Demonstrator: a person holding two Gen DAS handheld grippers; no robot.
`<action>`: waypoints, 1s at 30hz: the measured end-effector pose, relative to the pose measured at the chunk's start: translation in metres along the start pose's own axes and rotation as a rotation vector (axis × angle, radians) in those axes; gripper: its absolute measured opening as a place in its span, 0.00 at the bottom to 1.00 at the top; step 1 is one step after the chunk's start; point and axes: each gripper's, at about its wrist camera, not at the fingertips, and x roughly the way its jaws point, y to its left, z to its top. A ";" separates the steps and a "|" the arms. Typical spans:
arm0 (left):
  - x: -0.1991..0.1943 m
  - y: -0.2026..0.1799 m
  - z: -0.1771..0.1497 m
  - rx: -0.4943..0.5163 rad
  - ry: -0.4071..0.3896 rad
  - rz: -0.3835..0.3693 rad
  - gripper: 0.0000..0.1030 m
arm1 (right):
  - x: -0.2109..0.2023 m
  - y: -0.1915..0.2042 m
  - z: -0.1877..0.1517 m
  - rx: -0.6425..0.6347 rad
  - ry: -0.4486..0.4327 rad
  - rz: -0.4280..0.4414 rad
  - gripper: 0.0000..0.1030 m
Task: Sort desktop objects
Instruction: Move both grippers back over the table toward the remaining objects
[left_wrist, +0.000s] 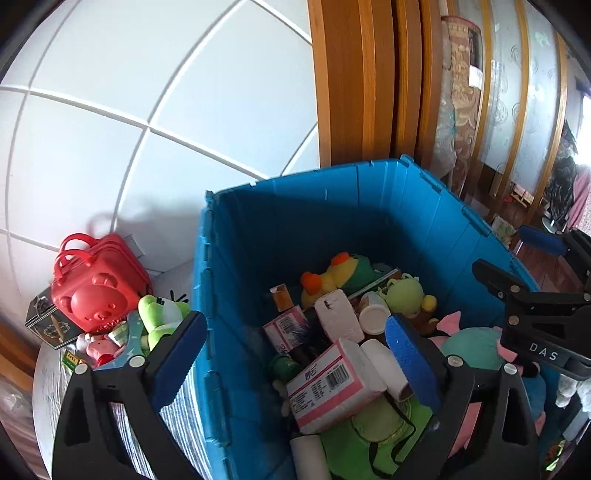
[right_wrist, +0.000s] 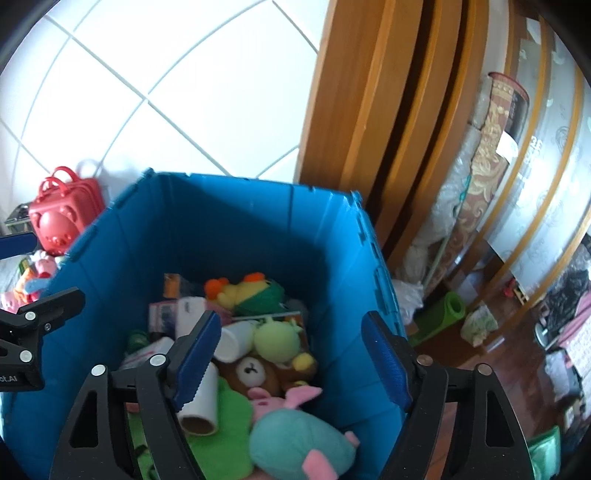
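Both the left gripper (left_wrist: 295, 347) and right gripper (right_wrist: 290, 354) hover with fingers spread and empty over the blue bin (right_wrist: 236, 221), where the teal plush (right_wrist: 301, 441) lies near the front, soft, light, best pinched across its squashy middle.

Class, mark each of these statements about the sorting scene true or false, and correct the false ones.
1. The blue bin holds plush toys and tissue packs. True.
2. The left gripper is shut on a tissue pack. False: it is open and holds nothing.
3. The red bear-face case stands outside the bin. True.
4. The right gripper grips the teal plush. False: it is open above the bin, empty.
5. The bin is empty. False: it holds many items, among them a brown bear plush.
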 end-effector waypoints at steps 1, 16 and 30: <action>-0.010 0.007 -0.002 -0.006 -0.017 -0.001 0.95 | -0.007 0.005 0.001 -0.003 -0.010 0.008 0.83; -0.127 0.174 -0.095 -0.133 -0.184 0.130 0.96 | -0.115 0.149 0.011 -0.051 -0.195 0.262 1.00; -0.138 0.389 -0.199 -0.304 -0.123 0.331 0.96 | -0.105 0.329 0.014 -0.109 -0.130 0.400 1.00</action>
